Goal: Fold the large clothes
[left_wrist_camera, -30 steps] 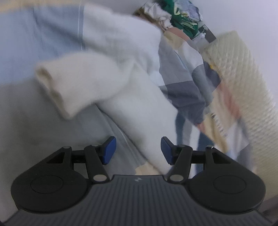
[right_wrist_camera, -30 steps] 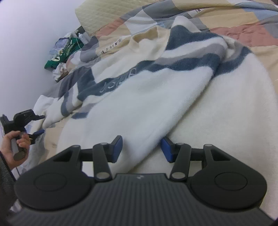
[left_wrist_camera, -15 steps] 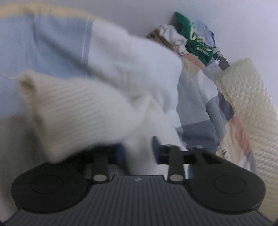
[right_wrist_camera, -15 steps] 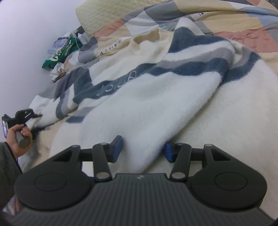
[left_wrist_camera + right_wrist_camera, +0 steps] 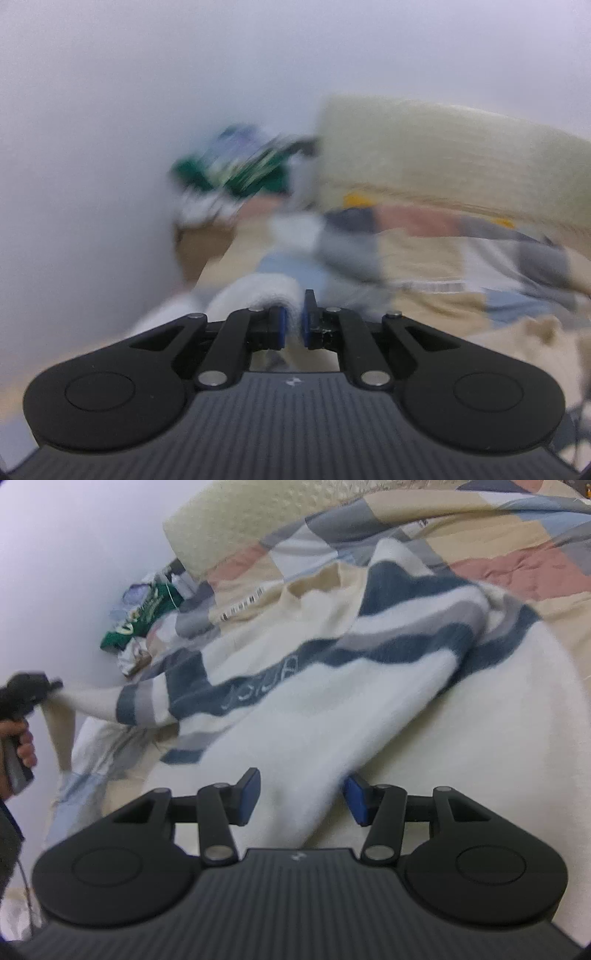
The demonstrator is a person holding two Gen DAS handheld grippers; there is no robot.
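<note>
A fluffy white sweater [image 5: 369,716] with navy and grey stripes lies spread on the bed. My left gripper [image 5: 291,325] is shut on the end of its left sleeve [image 5: 258,291], white fabric pinched between the blue pads. In the right wrist view this left gripper [image 5: 55,685] is raised at the far left in a hand [image 5: 22,738], and the striped sleeve [image 5: 110,701] stretches from it to the body. My right gripper [image 5: 301,797] is low over the sweater, and its pads rest against both sides of the thick white right sleeve [image 5: 306,775].
A patchwork quilt [image 5: 517,561] covers the bed under the sweater. A pile of green and white clothes [image 5: 144,616] sits against the pale wall [image 5: 92,147]. A cream quilted cushion [image 5: 240,520] stands at the head of the bed.
My left gripper closed on the white sleeve end, then rose and rolled, drawing the sleeve taut off the bed. The right gripper stayed in place with the fold still between its pads.
</note>
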